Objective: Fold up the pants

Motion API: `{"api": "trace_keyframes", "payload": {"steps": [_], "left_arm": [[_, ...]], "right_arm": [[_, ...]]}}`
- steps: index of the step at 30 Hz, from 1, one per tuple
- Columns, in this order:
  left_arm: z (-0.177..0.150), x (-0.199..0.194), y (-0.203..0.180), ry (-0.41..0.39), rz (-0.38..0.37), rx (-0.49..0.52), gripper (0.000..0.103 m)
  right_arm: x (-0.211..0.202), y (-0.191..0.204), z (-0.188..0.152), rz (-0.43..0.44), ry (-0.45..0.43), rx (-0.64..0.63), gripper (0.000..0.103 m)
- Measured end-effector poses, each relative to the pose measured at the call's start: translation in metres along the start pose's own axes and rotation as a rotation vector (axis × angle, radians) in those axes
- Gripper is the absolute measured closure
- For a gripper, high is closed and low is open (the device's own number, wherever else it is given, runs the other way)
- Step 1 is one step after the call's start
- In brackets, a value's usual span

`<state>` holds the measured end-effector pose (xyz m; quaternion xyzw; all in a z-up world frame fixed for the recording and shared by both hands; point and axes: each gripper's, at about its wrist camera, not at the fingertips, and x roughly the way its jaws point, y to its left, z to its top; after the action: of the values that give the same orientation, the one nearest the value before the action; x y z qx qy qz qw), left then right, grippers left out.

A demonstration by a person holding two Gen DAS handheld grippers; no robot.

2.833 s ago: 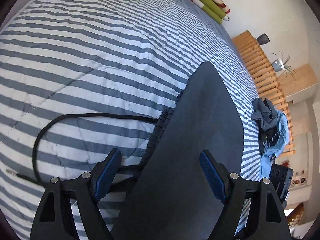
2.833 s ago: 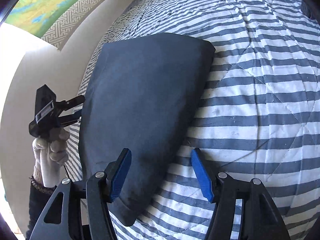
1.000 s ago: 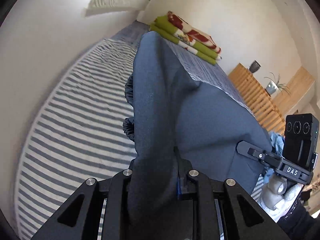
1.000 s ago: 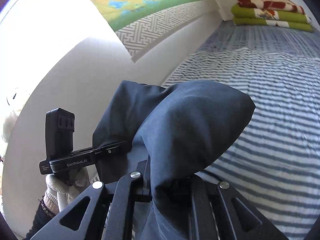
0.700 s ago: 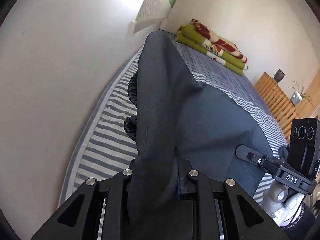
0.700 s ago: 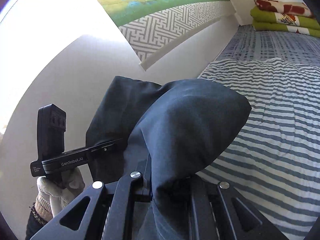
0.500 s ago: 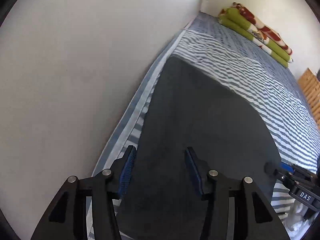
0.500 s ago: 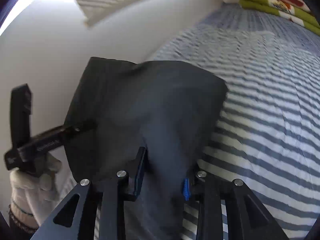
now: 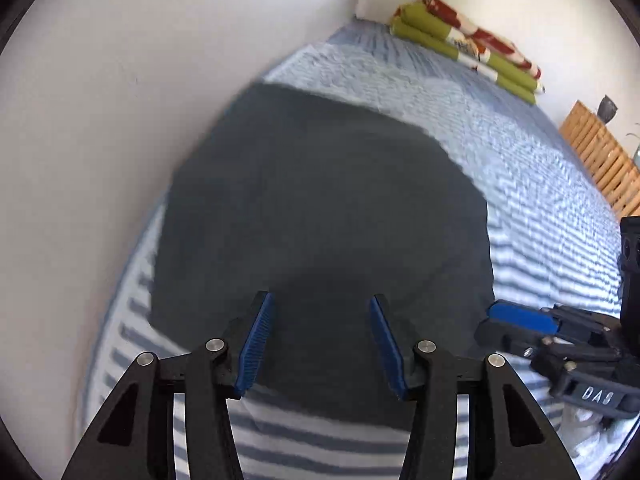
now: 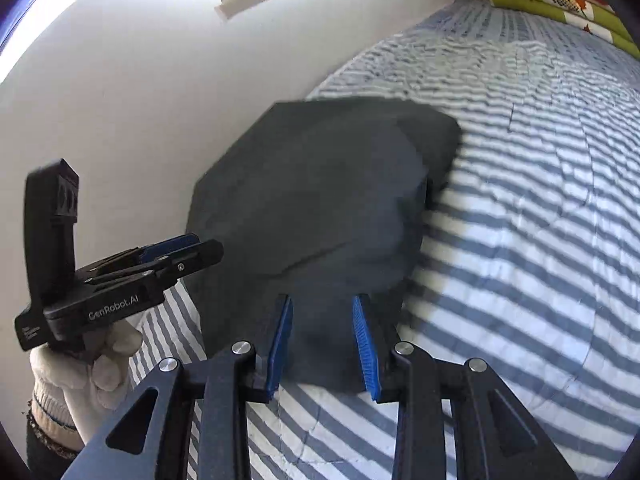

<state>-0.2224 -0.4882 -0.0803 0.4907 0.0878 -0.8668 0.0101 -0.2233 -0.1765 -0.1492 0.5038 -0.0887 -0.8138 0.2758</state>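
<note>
The dark navy folded pants (image 9: 320, 208) lie flat as a compact, roughly rectangular bundle on the blue-and-white striped quilt (image 9: 552, 208), close against the plain white wall (image 9: 120, 100) that runs along the quilt's far-left edge. Taking the pants as the landmark: the left gripper (image 9: 318, 344) hangs over their near edge with its blue-padded jaws parted, having just been opening, and the cloth lies beneath them, not pinched. The right gripper (image 10: 322, 344) stands over the near right corner of the pants; its jaws have also just been opening, now a narrower gap apart, and the fabric lies under and between the pads without being squeezed. In the right wrist view the left gripper shows again (image 10: 176, 250) at the pants' left edge, carried by a hand in a white knit glove (image 10: 80, 364). In the left wrist view the right gripper (image 9: 520, 320) sits just off the pants' right side. Well beyond the pants, at the far end of the quilt, rests a stack of green, red and white folded blankets (image 9: 468, 48), and to the right of those stands a slatted wooden rack (image 9: 600, 160)
</note>
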Motion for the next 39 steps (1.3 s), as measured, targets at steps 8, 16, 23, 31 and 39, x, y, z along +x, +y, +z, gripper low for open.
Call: {"api": "trace_keyframes", "payload": {"steps": [8, 16, 23, 31, 39], "left_arm": [[-0.094, -0.066, -0.047, -0.029, 0.074, -0.054, 0.050], [-0.162, -0.190, -0.143, -0.182, 0.084, -0.039, 0.048], [-0.221, -0.271, -0.213, -0.261, 0.086, -0.020, 0.041], [-0.284, -0.342, -0.273, -0.328, 0.095, 0.022, 0.027], [-0.330, -0.387, -0.311, -0.365, 0.063, 0.033, 0.015]], "right_arm": [[-0.061, -0.002, -0.088, -0.064, 0.082, -0.029, 0.074], [-0.194, 0.002, -0.165, -0.269, -0.069, -0.146, 0.068], [-0.289, 0.011, -0.217, -0.290, -0.225, -0.152, 0.056], [-0.348, 0.021, -0.272, -0.282, -0.303, -0.170, 0.049], [-0.382, 0.033, -0.311, -0.272, -0.358, -0.171, 0.040]]}}
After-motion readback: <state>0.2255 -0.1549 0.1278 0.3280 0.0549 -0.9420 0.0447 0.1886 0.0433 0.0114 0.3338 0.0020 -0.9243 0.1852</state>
